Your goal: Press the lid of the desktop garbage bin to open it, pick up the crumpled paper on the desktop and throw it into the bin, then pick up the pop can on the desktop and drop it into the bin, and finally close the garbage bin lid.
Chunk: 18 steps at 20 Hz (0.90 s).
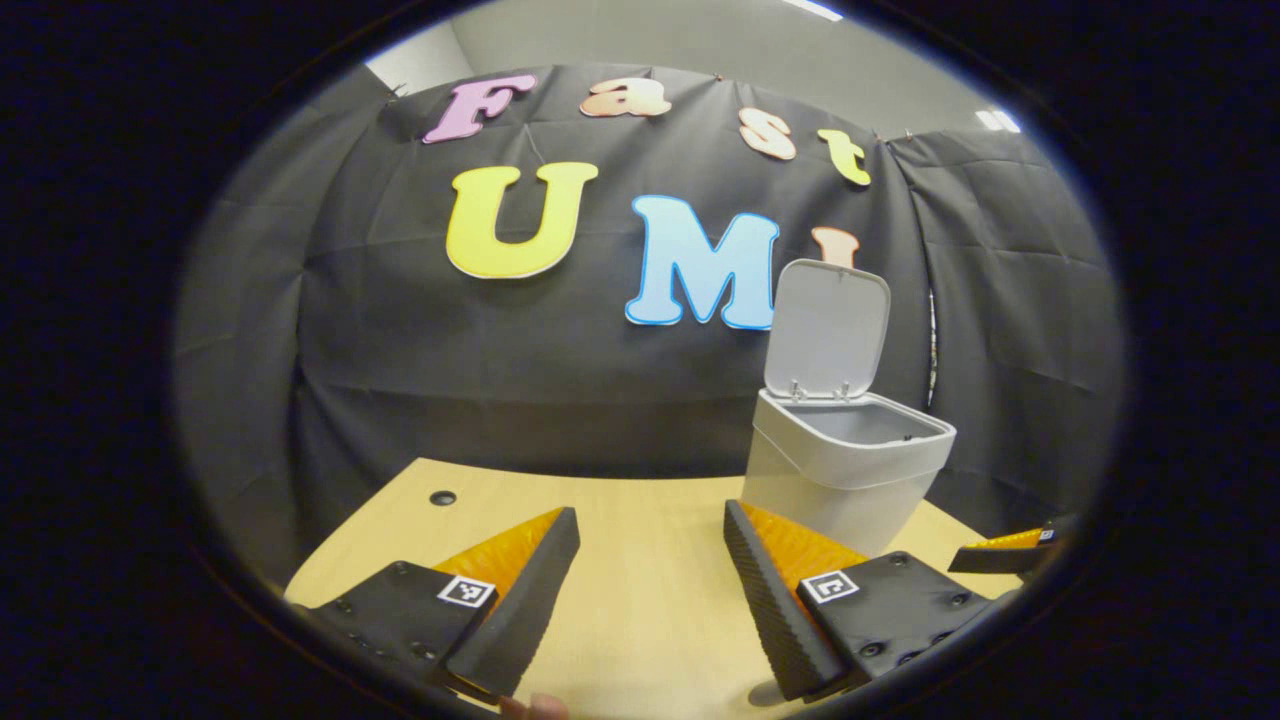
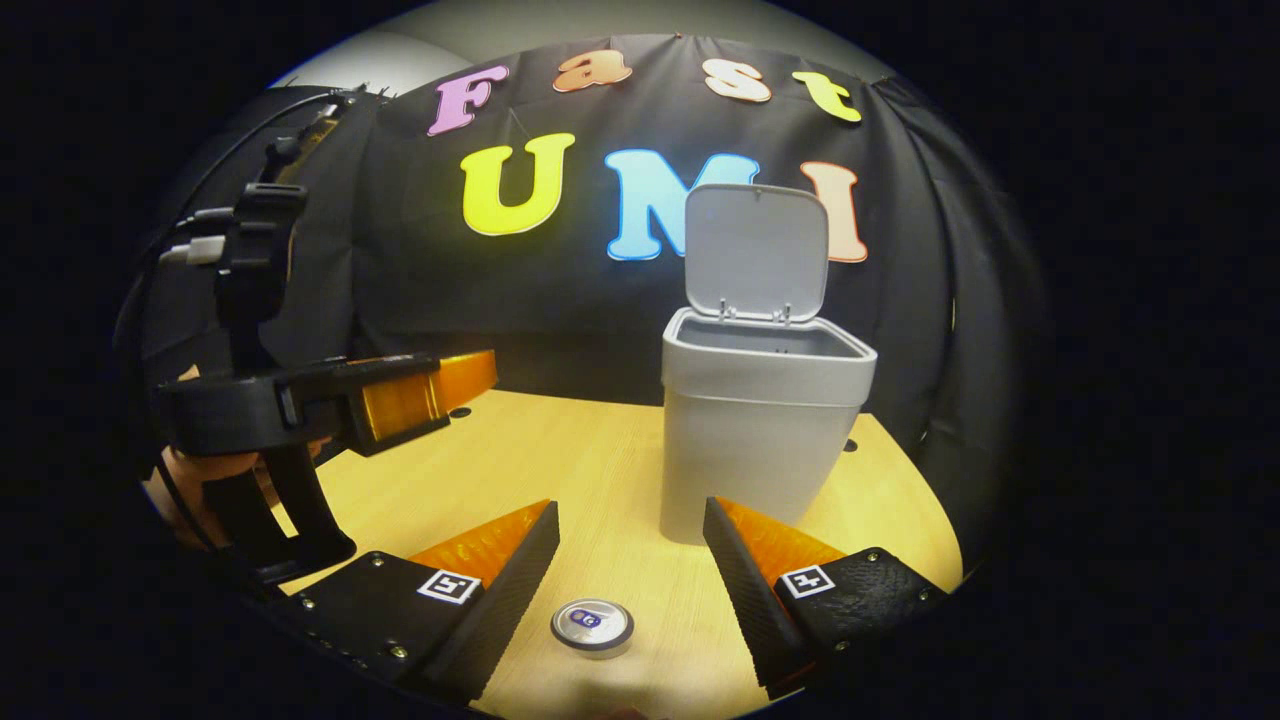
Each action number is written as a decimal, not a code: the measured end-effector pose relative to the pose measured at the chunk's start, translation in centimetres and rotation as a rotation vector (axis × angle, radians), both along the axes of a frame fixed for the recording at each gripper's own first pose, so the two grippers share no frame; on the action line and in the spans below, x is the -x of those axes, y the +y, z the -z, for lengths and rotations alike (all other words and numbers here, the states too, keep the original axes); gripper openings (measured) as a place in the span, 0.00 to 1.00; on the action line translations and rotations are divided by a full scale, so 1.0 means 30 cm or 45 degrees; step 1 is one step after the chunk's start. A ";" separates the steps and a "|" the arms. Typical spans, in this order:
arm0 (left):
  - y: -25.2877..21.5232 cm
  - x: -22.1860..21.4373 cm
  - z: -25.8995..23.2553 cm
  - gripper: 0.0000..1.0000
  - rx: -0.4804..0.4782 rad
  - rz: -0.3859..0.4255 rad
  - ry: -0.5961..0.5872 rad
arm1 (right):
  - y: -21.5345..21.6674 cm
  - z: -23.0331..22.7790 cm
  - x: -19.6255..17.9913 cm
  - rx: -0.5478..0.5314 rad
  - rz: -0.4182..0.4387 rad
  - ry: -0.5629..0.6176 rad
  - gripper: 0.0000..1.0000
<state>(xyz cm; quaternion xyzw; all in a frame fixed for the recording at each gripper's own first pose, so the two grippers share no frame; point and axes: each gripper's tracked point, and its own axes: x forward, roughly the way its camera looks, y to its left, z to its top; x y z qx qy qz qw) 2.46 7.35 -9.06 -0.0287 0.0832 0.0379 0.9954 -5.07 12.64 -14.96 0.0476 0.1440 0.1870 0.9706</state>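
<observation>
The grey desktop bin [image 1: 845, 470] [image 2: 750, 430] stands on the wooden table [image 2: 580, 470] with its lid [image 1: 828, 330] [image 2: 757, 250] tipped up and back, its inside visible. A pop can [image 2: 592, 626] stands upright on the table below and between the fingers of my right gripper [image 2: 630, 525], which is open and hovers above it, in front of the bin. My left gripper [image 1: 650, 525] is open with nothing between its fingers, left of the bin. In the right gripper view the left gripper [image 2: 440, 385] hangs at the left, held by a hand [image 2: 200, 470].
The booth's black cloth wall closes in the table behind and at the sides. A small round hole [image 1: 442, 497] sits in the tabletop at the back left. The right gripper's finger [image 1: 1010, 548] pokes into the left gripper view at the right edge.
</observation>
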 end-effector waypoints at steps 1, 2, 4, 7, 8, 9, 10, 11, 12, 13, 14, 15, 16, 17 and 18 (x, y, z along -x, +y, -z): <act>0.020 0.013 -0.006 0.95 -0.019 -0.015 -0.001 | 0.012 0.023 0.000 0.005 -0.018 0.026 0.94; 0.029 0.042 -0.013 0.95 -0.031 -0.027 -0.011 | 0.027 0.049 0.005 0.005 -0.036 0.055 0.93; 0.052 0.042 -0.058 0.95 -0.041 -0.050 -0.032 | 0.050 0.099 0.011 0.002 -0.063 0.118 0.94; 0.066 0.076 -0.069 0.95 -0.052 -0.056 -0.038 | 0.069 0.167 0.021 0.029 -0.086 0.198 0.94; 0.072 0.086 -0.070 1.00 -0.053 -0.056 -0.037 | 0.077 0.189 0.028 0.038 -0.094 0.221 0.94; 0.076 0.096 -0.071 1.00 -0.054 -0.054 -0.033 | 0.088 0.211 0.037 0.048 -0.107 0.250 0.94; 0.080 0.103 -0.068 1.00 -0.054 -0.053 -0.027 | 0.095 0.234 0.042 0.056 -0.113 0.275 0.94; 0.084 0.110 -0.065 1.00 -0.055 -0.054 -0.024 | 0.102 0.255 0.044 0.063 -0.119 0.303 0.94; 0.089 0.118 -0.062 1.00 -0.057 -0.053 -0.019 | 0.109 0.274 0.050 0.066 -0.126 0.328 0.94; 0.091 0.124 -0.058 1.00 -0.062 -0.054 -0.014 | 0.121 0.295 0.058 0.068 -0.143 0.364 0.94; 0.097 0.128 -0.059 1.00 -0.067 -0.058 -0.012 | 0.131 0.317 0.070 0.066 -0.157 0.403 0.94; 0.102 0.134 -0.059 1.00 -0.067 -0.059 -0.009 | 0.135 0.333 0.072 0.064 -0.163 0.432 0.94; 0.104 0.138 -0.055 0.95 -0.066 -0.059 -0.004 | 0.137 0.351 0.068 0.067 -0.164 0.455 0.94; 0.109 0.142 -0.053 0.95 -0.065 -0.063 0.000 | 0.133 0.366 0.064 0.076 -0.166 0.480 0.94; 0.116 0.147 -0.049 0.95 -0.063 -0.064 0.003 | 0.134 0.385 0.066 0.083 -0.168 0.504 0.94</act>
